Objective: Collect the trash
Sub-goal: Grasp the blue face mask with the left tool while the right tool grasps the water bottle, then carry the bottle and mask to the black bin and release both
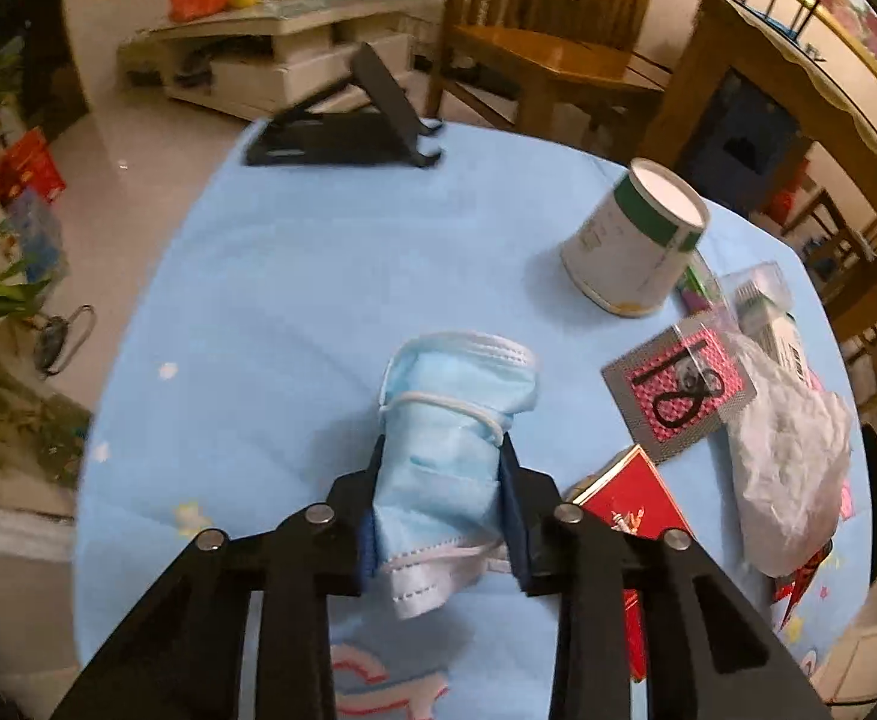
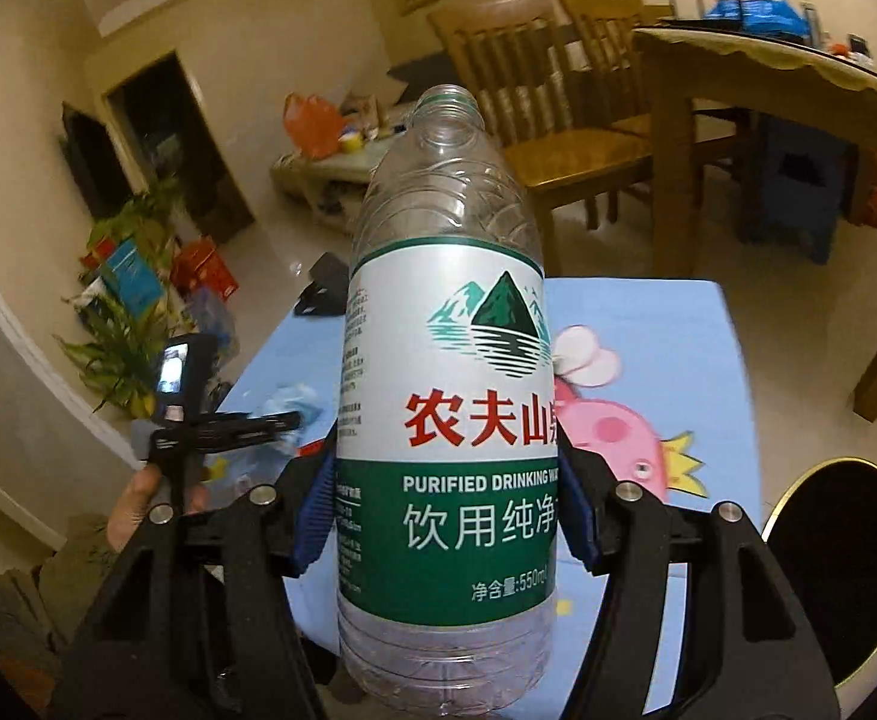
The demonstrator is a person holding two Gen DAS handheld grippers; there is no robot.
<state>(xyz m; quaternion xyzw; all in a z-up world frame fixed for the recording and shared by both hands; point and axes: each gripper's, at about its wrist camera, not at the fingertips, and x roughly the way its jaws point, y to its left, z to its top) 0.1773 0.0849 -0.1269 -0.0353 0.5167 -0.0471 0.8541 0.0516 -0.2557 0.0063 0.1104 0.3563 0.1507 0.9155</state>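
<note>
Your left tool (image 1: 441, 480) was clamped on the face mask (image 1: 453, 420), long axis pointing fwd over the desk (image 1: 294, 276). Right tool (image 2: 444, 504) gripped the empty water bottle (image 2: 447, 390) upright, w/ bin (image 2: 840, 564) just right.

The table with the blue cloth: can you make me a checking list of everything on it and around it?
Surface: table under a light blue cartoon cloth.
Job's things: blue face mask; empty uncapped water bottle; paper cup upside down.
Clutter: black folding stand, red box, pink card, crumpled white bag.
Grippers: left gripper shut on the face mask; right gripper shut on the water bottle, lifted above the table.
Cables: nothing seen.
Surroundings: wooden chair, low TV cabinet, green plants, round black bin.
</note>
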